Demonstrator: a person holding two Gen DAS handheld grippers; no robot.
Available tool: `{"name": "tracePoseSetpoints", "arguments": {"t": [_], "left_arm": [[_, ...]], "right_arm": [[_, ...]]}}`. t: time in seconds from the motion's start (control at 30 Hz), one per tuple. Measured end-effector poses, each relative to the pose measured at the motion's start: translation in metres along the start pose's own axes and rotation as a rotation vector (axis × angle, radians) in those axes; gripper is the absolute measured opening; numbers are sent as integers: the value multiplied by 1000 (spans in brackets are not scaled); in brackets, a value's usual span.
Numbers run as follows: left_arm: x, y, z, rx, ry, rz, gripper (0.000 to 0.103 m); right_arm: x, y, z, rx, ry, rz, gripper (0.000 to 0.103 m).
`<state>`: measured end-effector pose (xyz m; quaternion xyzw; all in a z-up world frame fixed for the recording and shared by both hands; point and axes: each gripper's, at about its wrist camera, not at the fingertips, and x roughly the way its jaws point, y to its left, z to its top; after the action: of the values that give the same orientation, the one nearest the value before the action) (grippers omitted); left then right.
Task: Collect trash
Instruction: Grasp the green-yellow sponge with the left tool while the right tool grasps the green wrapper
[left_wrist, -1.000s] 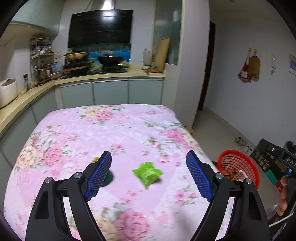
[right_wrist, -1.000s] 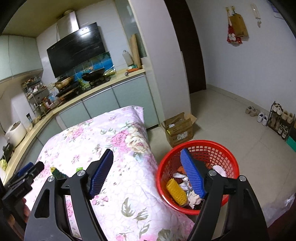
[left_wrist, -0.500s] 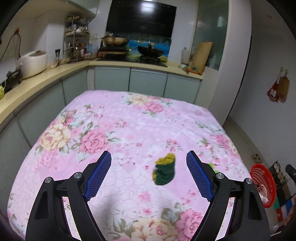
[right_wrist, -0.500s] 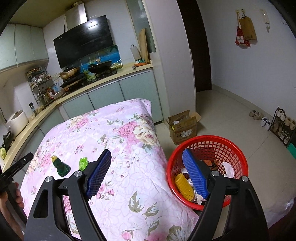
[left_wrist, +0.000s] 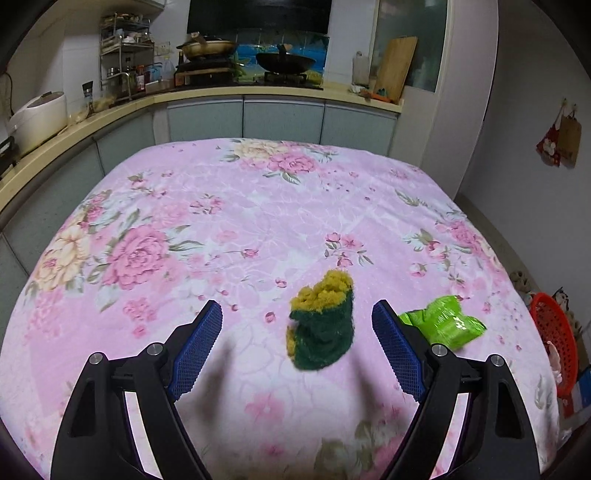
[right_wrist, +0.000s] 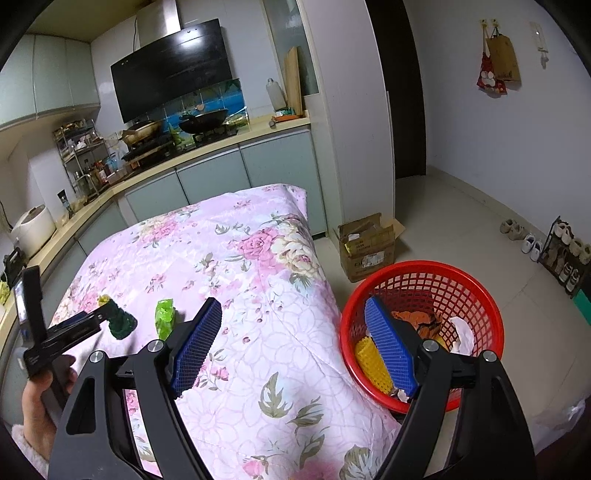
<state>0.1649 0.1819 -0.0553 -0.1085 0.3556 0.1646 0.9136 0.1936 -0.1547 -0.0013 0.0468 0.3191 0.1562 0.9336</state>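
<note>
A crumpled yellow-and-green sponge (left_wrist: 320, 320) lies on the pink flowered table cover (left_wrist: 229, 221), between the fingers of my open left gripper (left_wrist: 295, 349) and nearer the right finger. A bright green wrapper (left_wrist: 443, 325) lies just right of that finger. In the right wrist view the sponge (right_wrist: 120, 319) and the wrapper (right_wrist: 164, 317) lie at the left, with the left gripper (right_wrist: 79, 325) beside the sponge. My right gripper (right_wrist: 291, 349) is open and empty, held over the table's right edge. The red mesh basket (right_wrist: 421, 280) on the floor holds several pieces of trash.
A cardboard box (right_wrist: 367, 242) stands on the floor behind the basket, and shoes and a shoe rack (right_wrist: 565, 254) line the right wall. A kitchen counter (left_wrist: 258, 92) with pans and a rice cooker (left_wrist: 35, 120) runs behind and left of the table. The basket's rim (left_wrist: 550, 343) shows at the table's right edge.
My left gripper has swung left from the green wrapper and moved closer, so the sponge now sits between its fingers. The right gripper has drifted slightly and stays open.
</note>
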Motion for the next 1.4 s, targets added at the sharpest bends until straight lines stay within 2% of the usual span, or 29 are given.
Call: {"name": "tracePoseSetpoints", "arguments": {"t": [0.17,0.23,0.27,0.33,0.4,0.7,0.83,1.07,1.4], "left_arm": [[16,-4,3,-6,14,-18,78],[21,-6,4,-2,19,-22,63],[23,-7,4,-1,24,-21,59],[26,-7,3,-2,35,-24,42],[22,-5,1,-7,30,-34,37],[-17,23,-12,-95,-31,-23,37],[-32,37,-17,-135,-51,-32,37],[-52,47,-21,-134,-90,-43,37],[-54,57,-28,-128,-94,-36,37]], "right_arm": [[8,4,-5,-15,21,1,77],[12,9,-8,-24,34,12,77],[14,12,-9,-30,39,18,77],[17,19,-13,-46,53,33,77],[21,29,-16,-64,64,50,77],[55,74,-19,-104,104,141,77],[73,99,-18,-143,107,150,77],[113,142,-22,-272,179,144,77],[151,171,-20,-316,251,140,77]]}}
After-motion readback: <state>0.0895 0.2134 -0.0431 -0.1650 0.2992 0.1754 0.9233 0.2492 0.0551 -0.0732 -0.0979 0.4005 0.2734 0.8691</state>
